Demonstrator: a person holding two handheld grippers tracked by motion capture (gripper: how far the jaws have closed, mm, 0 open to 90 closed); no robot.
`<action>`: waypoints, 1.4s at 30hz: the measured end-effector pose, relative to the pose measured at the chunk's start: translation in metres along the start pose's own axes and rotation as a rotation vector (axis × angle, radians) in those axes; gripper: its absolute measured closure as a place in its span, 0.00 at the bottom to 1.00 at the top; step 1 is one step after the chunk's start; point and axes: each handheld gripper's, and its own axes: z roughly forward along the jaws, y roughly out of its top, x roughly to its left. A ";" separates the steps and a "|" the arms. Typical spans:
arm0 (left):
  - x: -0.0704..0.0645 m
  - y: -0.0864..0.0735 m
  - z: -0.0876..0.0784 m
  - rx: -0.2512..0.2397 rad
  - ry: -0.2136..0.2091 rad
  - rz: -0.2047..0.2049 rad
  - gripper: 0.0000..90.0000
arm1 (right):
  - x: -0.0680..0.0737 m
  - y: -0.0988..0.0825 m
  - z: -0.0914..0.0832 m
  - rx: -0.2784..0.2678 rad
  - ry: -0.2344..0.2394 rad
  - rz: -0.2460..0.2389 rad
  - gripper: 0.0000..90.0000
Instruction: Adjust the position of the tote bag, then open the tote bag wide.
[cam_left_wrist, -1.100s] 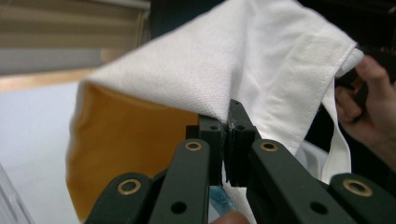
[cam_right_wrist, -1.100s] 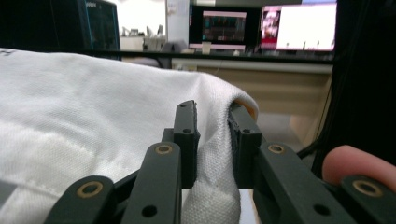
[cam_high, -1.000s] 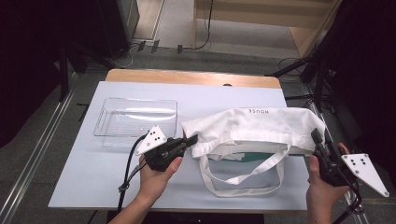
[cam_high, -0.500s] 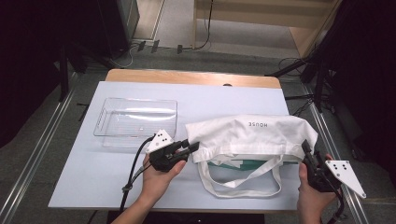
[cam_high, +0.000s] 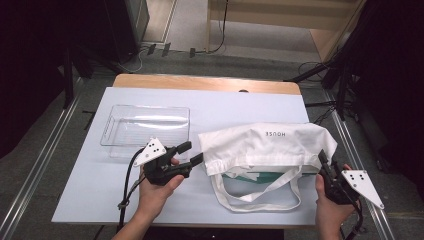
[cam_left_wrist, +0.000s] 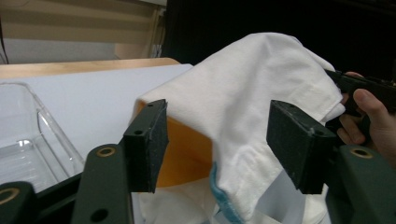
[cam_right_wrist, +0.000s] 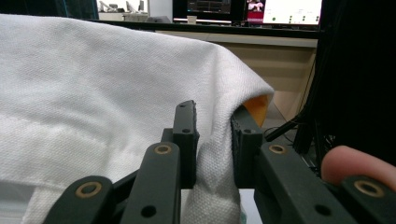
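Note:
A white cloth tote bag (cam_high: 265, 142) lies bulging on the pale table cover, its handles (cam_high: 255, 200) looped toward the near edge. Something orange (cam_left_wrist: 184, 154) and something teal (cam_high: 260, 176) show in its mouth. My left gripper (cam_high: 194, 152) sits at the bag's left corner. Its jaws have just been opening and now stand open, and the cloth (cam_left_wrist: 261, 93) ahead of them is not pressed. My right gripper (cam_high: 322, 159) is shut on the bag's right corner, with a fold of cloth (cam_right_wrist: 93, 93) pinched in my right gripper (cam_right_wrist: 214, 135).
A clear plastic tray (cam_high: 145, 127) stands on the cover left of the bag, just beyond my left hand. The wooden table edge (cam_high: 205, 82) runs along the far side. Metal rails (cam_high: 45, 150) flank the table on both sides.
The bag, held up stretched between both grippers, has sunk onto the table. My left gripper let go of the left corner and opened. My right gripper moved down with its corner.

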 end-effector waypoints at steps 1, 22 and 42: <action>-0.004 0.000 0.003 0.008 -0.003 0.011 0.40 | 0.001 0.000 0.000 -0.001 0.000 0.001 0.85; -0.052 -0.011 0.035 0.060 0.090 0.189 0.15 | 0.006 0.000 -0.002 0.008 0.008 0.020 0.82; -0.051 -0.020 0.077 0.070 0.131 0.180 0.83 | 0.007 0.000 -0.006 0.045 0.057 0.088 0.43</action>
